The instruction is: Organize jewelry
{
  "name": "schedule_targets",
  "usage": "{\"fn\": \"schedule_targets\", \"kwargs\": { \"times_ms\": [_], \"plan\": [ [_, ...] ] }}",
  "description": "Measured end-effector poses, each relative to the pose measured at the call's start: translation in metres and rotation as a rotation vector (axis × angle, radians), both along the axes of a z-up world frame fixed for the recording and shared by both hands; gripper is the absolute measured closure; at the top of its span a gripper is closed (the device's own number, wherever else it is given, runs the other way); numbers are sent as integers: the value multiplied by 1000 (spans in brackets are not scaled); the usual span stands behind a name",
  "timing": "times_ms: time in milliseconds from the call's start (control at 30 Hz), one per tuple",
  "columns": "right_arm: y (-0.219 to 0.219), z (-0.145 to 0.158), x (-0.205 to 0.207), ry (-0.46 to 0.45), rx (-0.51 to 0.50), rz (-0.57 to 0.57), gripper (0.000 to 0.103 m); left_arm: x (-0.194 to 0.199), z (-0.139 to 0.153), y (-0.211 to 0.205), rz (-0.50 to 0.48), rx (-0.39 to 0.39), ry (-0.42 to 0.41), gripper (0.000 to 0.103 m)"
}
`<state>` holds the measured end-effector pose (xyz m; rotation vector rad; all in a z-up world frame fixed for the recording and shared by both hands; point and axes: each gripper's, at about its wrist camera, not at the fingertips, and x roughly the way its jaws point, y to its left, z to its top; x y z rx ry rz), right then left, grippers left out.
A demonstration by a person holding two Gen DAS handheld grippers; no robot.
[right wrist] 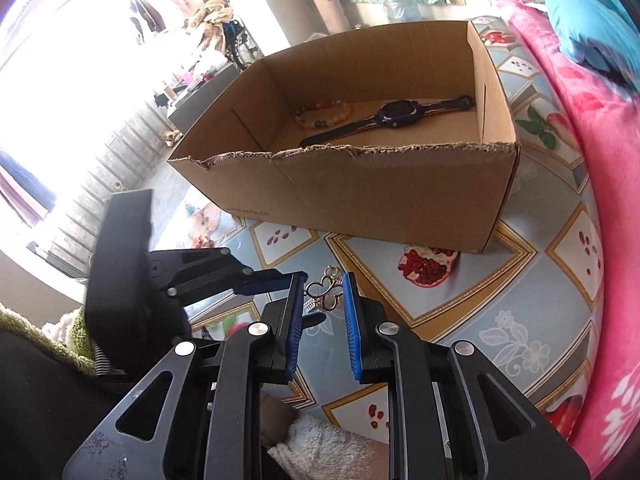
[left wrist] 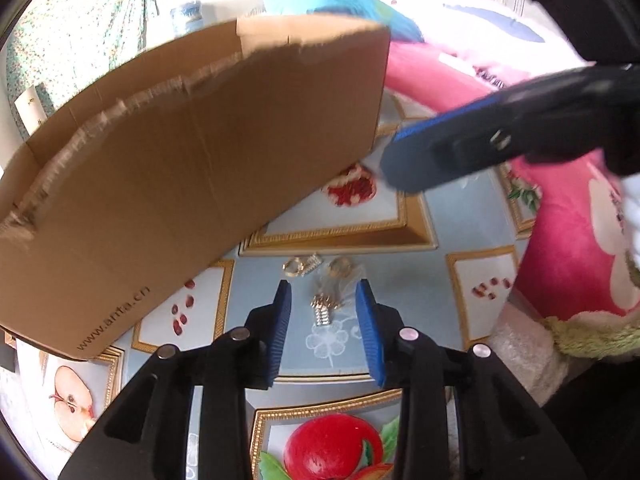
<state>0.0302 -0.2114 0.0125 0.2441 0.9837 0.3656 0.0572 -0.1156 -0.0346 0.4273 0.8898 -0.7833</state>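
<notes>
A small pile of gold jewellery (left wrist: pixel 324 300) lies on the patterned tablecloth, partly in a clear wrapper. My left gripper (left wrist: pixel 324 308) stands open around it, with a blue pad on either side and neither pressing on it. In the right wrist view the same gold pieces (right wrist: pixel 326 292), one butterfly-shaped, show through the narrow gap of my right gripper (right wrist: pixel 322 300), which is open and holds nothing. One of the left gripper's fingers (right wrist: pixel 264 280) reaches in from the left. The right gripper (left wrist: pixel 390 156) hovers beside the cardboard box (right wrist: pixel 360 192). Inside the box lie a bead bracelet (right wrist: pixel 324 114) and a purple watch (right wrist: pixel 394 114).
The box wall (left wrist: pixel 200 160) stands close on the left of the jewellery. Pink bedding (right wrist: pixel 600 160) and a pink plush cushion (left wrist: pixel 568 240) crowd the right side, with blue cloth (right wrist: pixel 592 24) behind. The tablecloth (left wrist: pixel 440 288) has framed fruit pictures.
</notes>
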Motion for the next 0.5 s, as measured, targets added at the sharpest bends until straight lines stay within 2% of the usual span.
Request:
{"fn": "schedule_targets", "kwargs": {
  "times_ms": [33,67,100,300,367,500],
  "plan": [
    [0,0,0,1,-1,-1,85,0,-3,-1,3,17,-6,75],
    [-1,0,0,1,-2,-1,85,-1,-4,-2,-4,18,-20,82],
    [-1,-1,1,1,-3,-1,85,-1,-3,-2,-9,21,-22,93],
    [-3,0,0,-4,-7,-4,85,-3,1,0,-24,27,-36,95],
    [-3,1,-1,-8,-10,-5,85,-3,6,3,-24,16,-39,100],
    [-3,7,-3,-23,-18,-3,85,-4,23,15,-5,-22,-45,100]
  ]
}}
